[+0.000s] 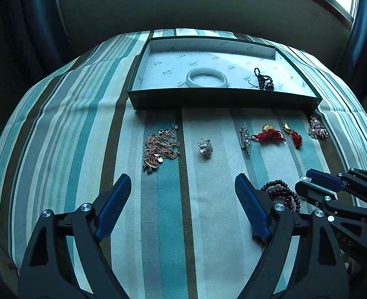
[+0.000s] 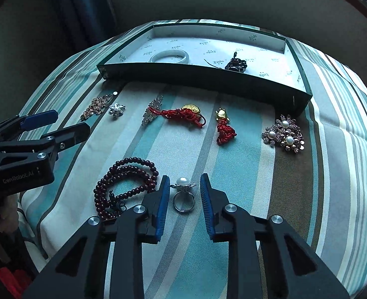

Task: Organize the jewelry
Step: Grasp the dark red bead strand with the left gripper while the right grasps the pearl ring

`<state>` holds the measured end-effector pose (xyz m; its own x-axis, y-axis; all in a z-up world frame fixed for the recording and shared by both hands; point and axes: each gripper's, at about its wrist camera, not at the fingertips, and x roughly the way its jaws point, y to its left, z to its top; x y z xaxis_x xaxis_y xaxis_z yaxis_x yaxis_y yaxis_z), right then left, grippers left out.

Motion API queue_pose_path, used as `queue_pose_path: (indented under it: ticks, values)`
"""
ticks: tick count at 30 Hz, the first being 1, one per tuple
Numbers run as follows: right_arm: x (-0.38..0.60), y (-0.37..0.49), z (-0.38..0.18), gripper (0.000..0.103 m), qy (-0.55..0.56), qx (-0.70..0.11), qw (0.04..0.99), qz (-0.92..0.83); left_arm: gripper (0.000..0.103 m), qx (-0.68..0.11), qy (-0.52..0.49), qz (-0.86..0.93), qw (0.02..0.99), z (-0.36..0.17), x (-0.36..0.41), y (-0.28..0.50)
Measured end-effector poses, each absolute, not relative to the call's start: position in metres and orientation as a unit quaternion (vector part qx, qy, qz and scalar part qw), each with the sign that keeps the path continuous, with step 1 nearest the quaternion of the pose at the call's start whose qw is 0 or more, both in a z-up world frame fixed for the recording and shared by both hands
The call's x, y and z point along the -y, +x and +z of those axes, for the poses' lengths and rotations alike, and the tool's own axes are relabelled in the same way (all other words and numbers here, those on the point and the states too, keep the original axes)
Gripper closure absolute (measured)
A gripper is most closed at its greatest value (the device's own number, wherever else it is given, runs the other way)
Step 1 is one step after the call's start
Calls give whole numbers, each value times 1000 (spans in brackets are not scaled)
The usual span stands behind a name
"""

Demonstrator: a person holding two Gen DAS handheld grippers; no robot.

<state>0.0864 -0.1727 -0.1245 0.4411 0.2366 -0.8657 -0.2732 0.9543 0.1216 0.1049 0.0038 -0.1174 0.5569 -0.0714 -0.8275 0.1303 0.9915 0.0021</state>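
Note:
A green box (image 1: 223,98) (image 2: 203,81) with a white lining holds a white bangle (image 1: 206,77) (image 2: 169,56) and a dark knotted charm (image 1: 263,79) (image 2: 235,64). My right gripper (image 2: 184,183) is open, its blue pads either side of a pearl ring (image 2: 183,194) lying on the striped cloth. It shows at the right of the left wrist view (image 1: 305,183). My left gripper (image 1: 183,184) is open and empty, above the cloth. Dark red beads (image 2: 126,182) (image 1: 280,191) lie beside the ring.
On the cloth in front of the box lie a gold chain pile (image 1: 159,147), a silver flower brooch (image 1: 204,147), a crystal pin (image 1: 245,137), two red knot charms (image 2: 183,115) (image 2: 223,127) and a pearl brooch (image 2: 283,134). The cloth drops off at left and right.

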Motion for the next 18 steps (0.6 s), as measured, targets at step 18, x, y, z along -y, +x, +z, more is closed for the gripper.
queue_pose_path:
  ticks: [18]
  values:
    - [211,70,-114,81,-19,-497,862,100,18,-473,31,-127,871,-113,39,88]
